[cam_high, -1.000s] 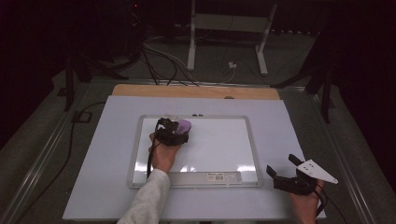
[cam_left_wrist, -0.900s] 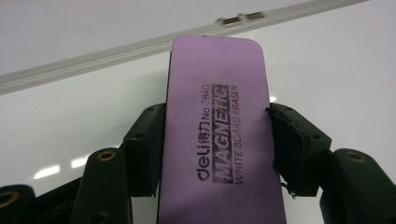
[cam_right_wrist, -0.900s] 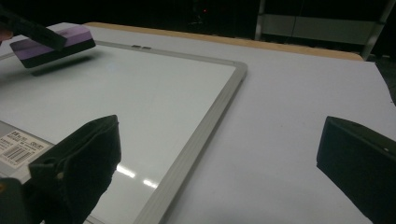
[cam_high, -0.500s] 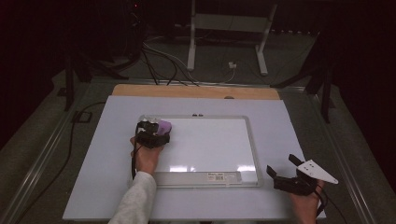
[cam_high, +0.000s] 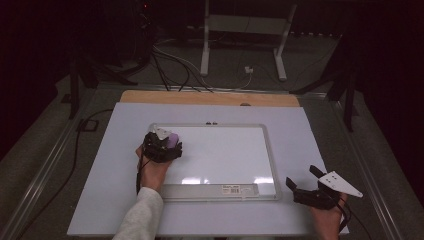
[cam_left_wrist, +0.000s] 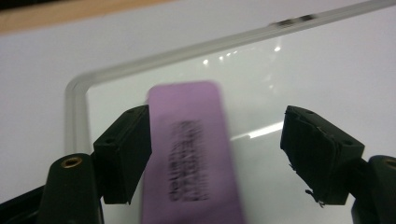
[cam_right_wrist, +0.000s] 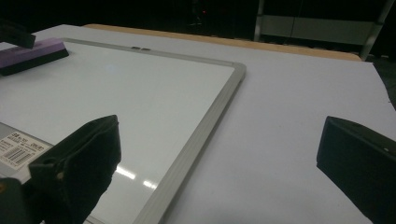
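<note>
Left tongs just opened, purple eraser between the jaws on the whiteboard, right pad clear. Right tongs open, empty, over the bench.

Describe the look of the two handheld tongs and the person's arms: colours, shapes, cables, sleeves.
Both tongs are black. The left tongs have two blocky black jaws on arms with brass-coloured inserts. The right tongs carry a grey three-cornered plate with small dark holes on top. A black cable trails from the left tongs, another from the right. The left forearm wears a light grey sleeve.
</note>
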